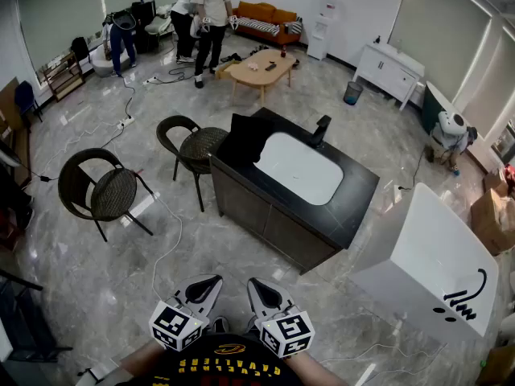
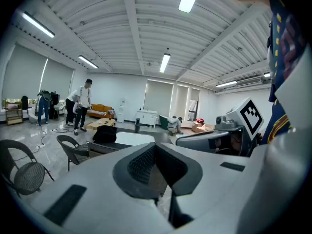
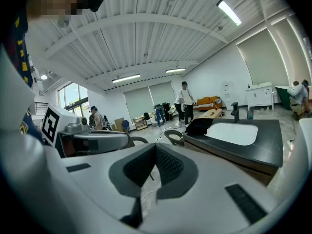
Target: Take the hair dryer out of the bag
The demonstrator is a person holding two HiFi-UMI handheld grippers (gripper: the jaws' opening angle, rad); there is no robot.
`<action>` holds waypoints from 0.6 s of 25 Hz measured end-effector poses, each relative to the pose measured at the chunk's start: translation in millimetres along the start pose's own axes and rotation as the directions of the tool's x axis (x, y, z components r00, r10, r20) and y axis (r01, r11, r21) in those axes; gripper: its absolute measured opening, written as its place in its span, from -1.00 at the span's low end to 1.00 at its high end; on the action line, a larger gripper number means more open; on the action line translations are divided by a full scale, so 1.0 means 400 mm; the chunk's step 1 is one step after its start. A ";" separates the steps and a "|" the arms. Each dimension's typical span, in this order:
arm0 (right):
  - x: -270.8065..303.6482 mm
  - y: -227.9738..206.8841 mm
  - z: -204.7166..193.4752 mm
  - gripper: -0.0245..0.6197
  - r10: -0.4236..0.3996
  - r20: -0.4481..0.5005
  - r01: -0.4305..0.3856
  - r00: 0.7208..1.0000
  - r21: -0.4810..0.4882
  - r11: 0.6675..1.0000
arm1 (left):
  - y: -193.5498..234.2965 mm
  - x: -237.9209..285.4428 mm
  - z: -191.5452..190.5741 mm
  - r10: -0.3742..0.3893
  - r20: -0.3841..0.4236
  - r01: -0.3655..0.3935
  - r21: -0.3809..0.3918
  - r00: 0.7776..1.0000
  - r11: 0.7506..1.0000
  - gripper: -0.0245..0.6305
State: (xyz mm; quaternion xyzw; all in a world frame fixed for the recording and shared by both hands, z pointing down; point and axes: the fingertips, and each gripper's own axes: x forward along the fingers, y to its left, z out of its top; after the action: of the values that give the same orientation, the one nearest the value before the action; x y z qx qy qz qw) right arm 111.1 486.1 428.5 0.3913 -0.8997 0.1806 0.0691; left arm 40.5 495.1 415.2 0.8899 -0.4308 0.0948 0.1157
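Left gripper [image 1: 203,289] and right gripper [image 1: 259,289], both pressed together on nothing, point slightly down side by side at 6 o'clock, next to a shirt [image 1: 229,366] with unreadable yellow lettering, while the black bag [image 1: 245,137] lies at 12 o'clock on the dark surface [image 1: 354,191] beside a white basin [image 1: 299,167], a wicker chair [image 1: 199,145] at 11 o'clock.

The bag [image 1: 245,137] at twelve o'clock on the counter [image 1: 354,191] is showing only its dark outside; whatever it's carrying is staying hidden. At six o'clock the person's arms [image 1: 137,360] are running off the bottom edge. At three o'clock the boxes [image 1: 492,215] are getting cut by the frame. The people [image 1: 211,14] at eleven o'clock are showing too small to tell what they're holding.
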 end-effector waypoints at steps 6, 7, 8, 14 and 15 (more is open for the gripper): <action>-0.019 -0.054 0.009 -0.90 0.009 0.004 -0.009 1.000 0.008 1.000 | -0.026 0.047 0.008 0.009 -0.013 -0.009 0.006 1.000 1.000 -0.92; -0.020 -0.061 0.010 -0.90 0.014 0.004 -0.014 1.000 0.009 1.000 | -0.030 0.053 0.010 0.012 -0.013 -0.012 0.007 1.000 1.000 -0.92; -0.021 -0.069 0.010 -0.90 0.020 0.002 -0.020 1.000 0.011 1.000 | -0.034 0.061 0.012 0.015 -0.013 -0.015 0.008 1.000 1.000 -0.92; -0.018 -0.104 -0.008 -0.90 0.075 -0.009 -0.074 0.997 0.067 0.995 | -0.072 0.099 0.004 0.026 -0.030 -0.026 0.015 0.999 1.000 -0.92; -0.013 -0.105 -0.015 -0.90 0.084 -0.015 -0.082 0.996 0.072 0.994 | -0.073 0.101 -0.002 0.031 -0.038 -0.030 0.016 0.999 0.999 -0.92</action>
State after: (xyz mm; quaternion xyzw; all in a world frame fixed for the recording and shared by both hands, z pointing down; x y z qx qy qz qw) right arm 145.4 465.6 444.1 0.3542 -0.9075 0.2191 0.0557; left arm 87.9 482.9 423.2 0.8822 -0.4412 0.1168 0.1156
